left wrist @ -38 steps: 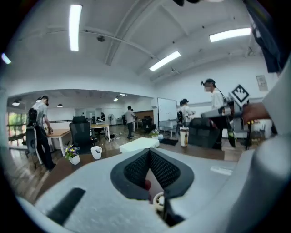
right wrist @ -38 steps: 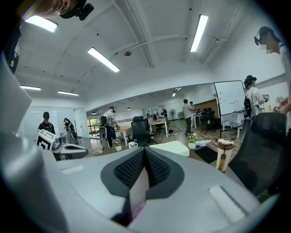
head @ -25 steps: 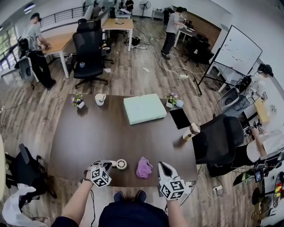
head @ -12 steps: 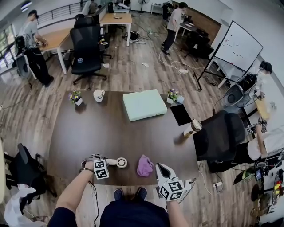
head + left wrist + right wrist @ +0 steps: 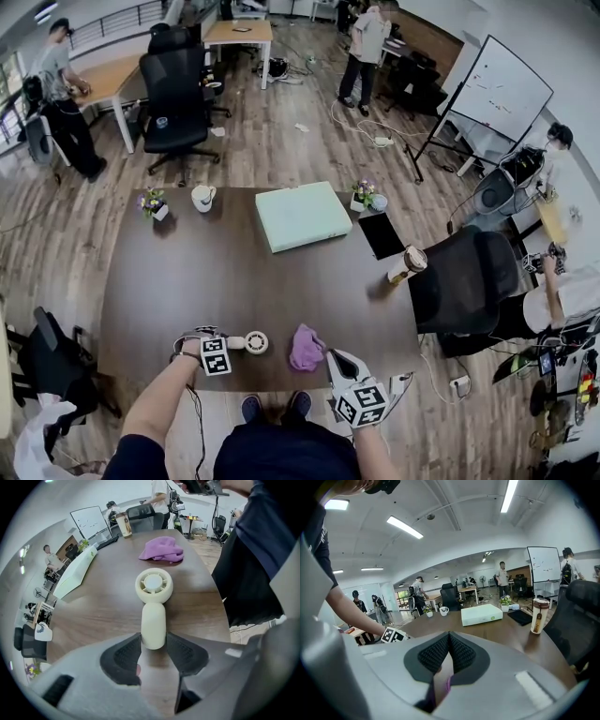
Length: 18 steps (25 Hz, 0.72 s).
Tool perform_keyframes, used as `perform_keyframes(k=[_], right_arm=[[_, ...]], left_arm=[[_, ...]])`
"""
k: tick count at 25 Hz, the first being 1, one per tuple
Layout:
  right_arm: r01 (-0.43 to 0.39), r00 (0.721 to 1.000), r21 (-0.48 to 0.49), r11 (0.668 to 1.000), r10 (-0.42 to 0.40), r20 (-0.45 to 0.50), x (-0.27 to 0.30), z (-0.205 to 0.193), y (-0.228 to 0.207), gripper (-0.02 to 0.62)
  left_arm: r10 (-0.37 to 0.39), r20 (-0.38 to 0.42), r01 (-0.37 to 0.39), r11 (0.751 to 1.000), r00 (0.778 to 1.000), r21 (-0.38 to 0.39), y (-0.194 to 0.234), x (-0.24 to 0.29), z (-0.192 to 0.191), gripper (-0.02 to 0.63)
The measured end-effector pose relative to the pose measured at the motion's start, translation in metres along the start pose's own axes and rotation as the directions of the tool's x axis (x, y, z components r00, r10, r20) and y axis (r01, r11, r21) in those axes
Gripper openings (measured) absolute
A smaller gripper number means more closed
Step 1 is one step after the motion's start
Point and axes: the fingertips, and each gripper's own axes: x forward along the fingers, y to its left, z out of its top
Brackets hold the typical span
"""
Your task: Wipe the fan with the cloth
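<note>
The left tongs (image 5: 153, 639), their jaws just opened to a middling gap, point steeply down over the butt of a cream handheld fan (image 5: 153, 609). The end of the handle sits between the two dark pads. They flank it closely but do not look clamped on it. The fan lies flat on the dark wooden worktop (image 5: 93, 616) near its front edge, with its round grille facing up and pointing away from the tongs. Just past the grille, apart from it, a crumpled purple cloth (image 5: 161, 549) rests on the wood. The right tongs (image 5: 449, 637) are closed tight and empty. They hover at the worktop's near edge, just beside the cloth, and a sliver of purple shows beneath them.

No wiping has begun. The step in hand appears to be securing the fan. Next, the left tongs likely need to close on the handle to steady or lift the fan. The right tongs must then spread, dip onto the cloth and pinch a fold before carrying it to the grille.
</note>
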Motion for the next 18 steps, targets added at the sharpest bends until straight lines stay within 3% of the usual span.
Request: perform_keyframes(k=[13,18], right_arm=[[0.024,0.999,0.014,1.000,-0.023,-0.039,0.006,-0.013,-0.005,0.012],[0.025,0.995,0.005,1.000,-0.025,-0.099,0.014,-0.031,-0.016,0.012]], left_arm=[[-0.027,0.033,0.027,0.999,0.999,-0.021,0.003,0.014,0.006,0.166],[-0.036,0.059,0.037,0.999,0.998,-0.016,-0.009,0.015,0.023,0.166]])
